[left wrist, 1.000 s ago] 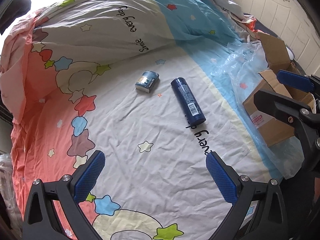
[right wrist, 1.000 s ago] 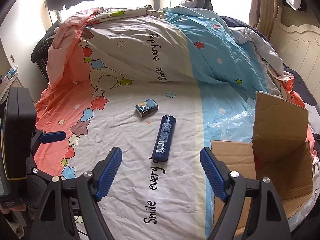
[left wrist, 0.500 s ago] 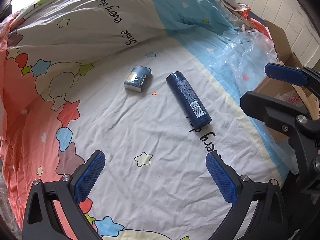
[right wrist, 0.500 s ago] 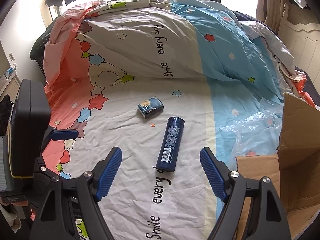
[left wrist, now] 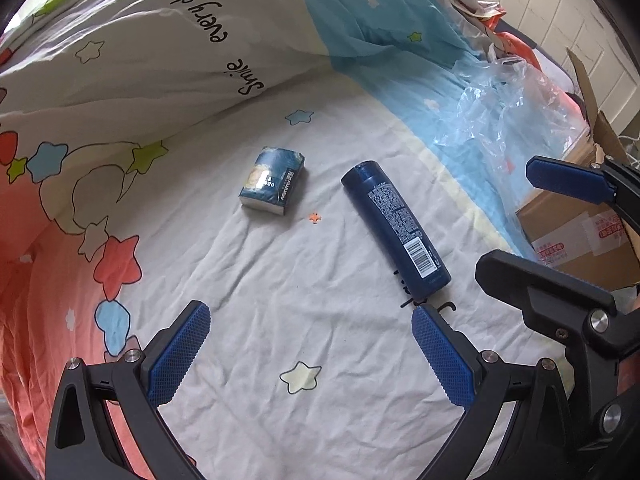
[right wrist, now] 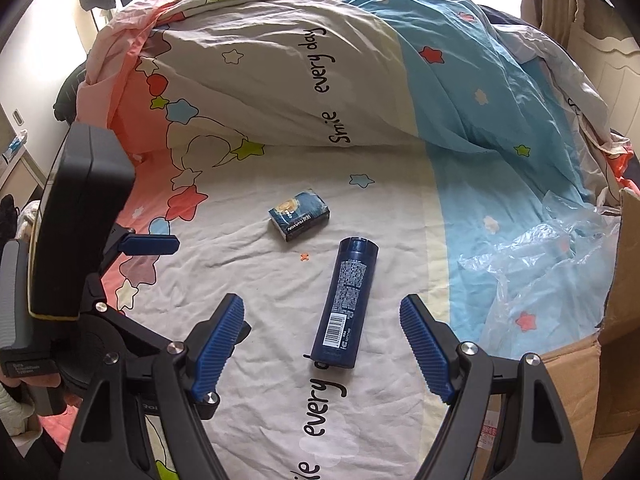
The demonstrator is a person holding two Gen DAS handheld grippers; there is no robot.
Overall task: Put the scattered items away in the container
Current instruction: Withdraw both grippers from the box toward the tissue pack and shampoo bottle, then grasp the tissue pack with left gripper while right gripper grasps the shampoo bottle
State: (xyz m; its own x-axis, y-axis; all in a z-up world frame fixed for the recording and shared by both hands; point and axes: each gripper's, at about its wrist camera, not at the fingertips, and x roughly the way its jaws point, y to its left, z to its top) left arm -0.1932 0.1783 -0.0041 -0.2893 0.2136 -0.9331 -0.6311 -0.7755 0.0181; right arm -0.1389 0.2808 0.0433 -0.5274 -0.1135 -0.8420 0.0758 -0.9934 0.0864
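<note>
Right wrist view first: the right gripper point(right wrist: 322, 346) hangs low over the bed sheet point(right wrist: 256, 272), fingers spread wide and holding nothing, and the near end of the dark blue bottle point(right wrist: 346, 304) lies flat on the sheet right between the two blue pads. Over on the left wrist view, the left gripper point(left wrist: 310, 360) is spread just as wide, empty as well, with the bottle point(left wrist: 396, 232) lying diagonally just ahead of its right finger. A bit farther on sits the small blue packet point(left wrist: 274, 186), apart from the bottle. Off to the right, crumpled clear plastic point(right wrist: 536, 264) lies beside the open cardboard box point(right wrist: 624, 320). Beyond it all, the folded quilt point(right wrist: 300, 72) is heaped up.
</note>
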